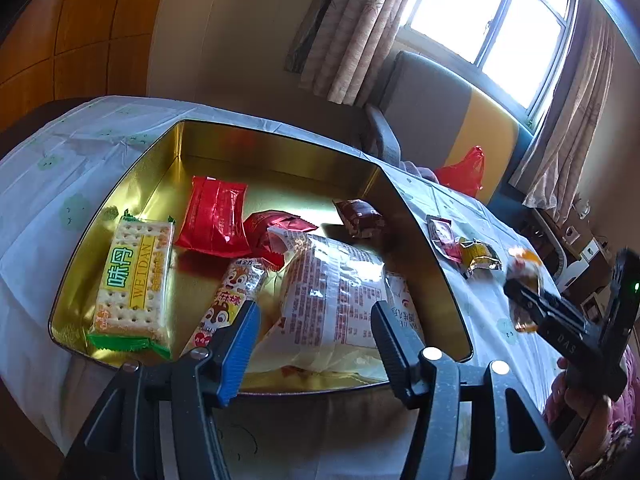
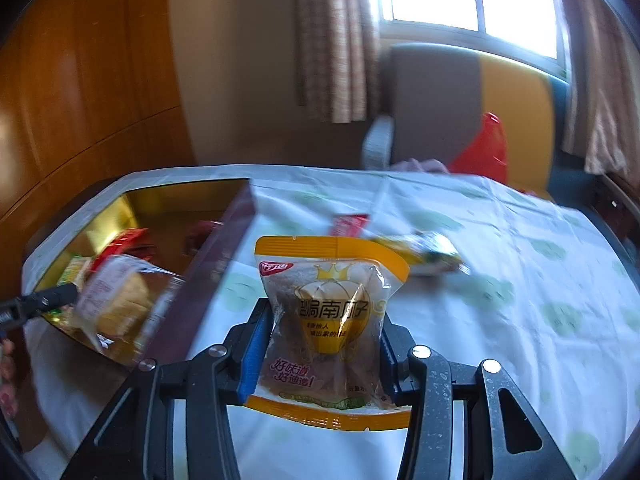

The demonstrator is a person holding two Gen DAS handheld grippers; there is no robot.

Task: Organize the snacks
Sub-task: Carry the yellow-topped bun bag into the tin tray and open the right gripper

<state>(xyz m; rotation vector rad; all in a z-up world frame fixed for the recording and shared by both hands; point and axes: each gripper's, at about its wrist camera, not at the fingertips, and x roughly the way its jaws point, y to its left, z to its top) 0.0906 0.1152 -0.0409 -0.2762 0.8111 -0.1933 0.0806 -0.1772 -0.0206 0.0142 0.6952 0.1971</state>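
Observation:
A gold tin box [image 1: 192, 142] sits on the table and holds a cracker pack [image 1: 132, 280], red packets [image 1: 216, 216], a chipmunk-print bar [image 1: 230, 300] and a large clear bread bag [image 1: 332, 292]. My left gripper [image 1: 314, 312] is open just above the bread bag, holding nothing. My right gripper [image 2: 326, 328] is shut on a clear and yellow snack pouch [image 2: 332, 312], held above the tablecloth right of the tin [image 2: 180, 196]. It shows in the left wrist view [image 1: 524, 300] too. A red packet [image 1: 442, 236] and a yellow packet [image 1: 480, 258] lie on the cloth beyond.
The table has a white cloth with green prints [image 2: 520, 280]. A grey and yellow chair [image 1: 440, 120] with a red plastic bag [image 1: 464, 172] stands behind the table, under a curtained window. Wooden panelling is at the left.

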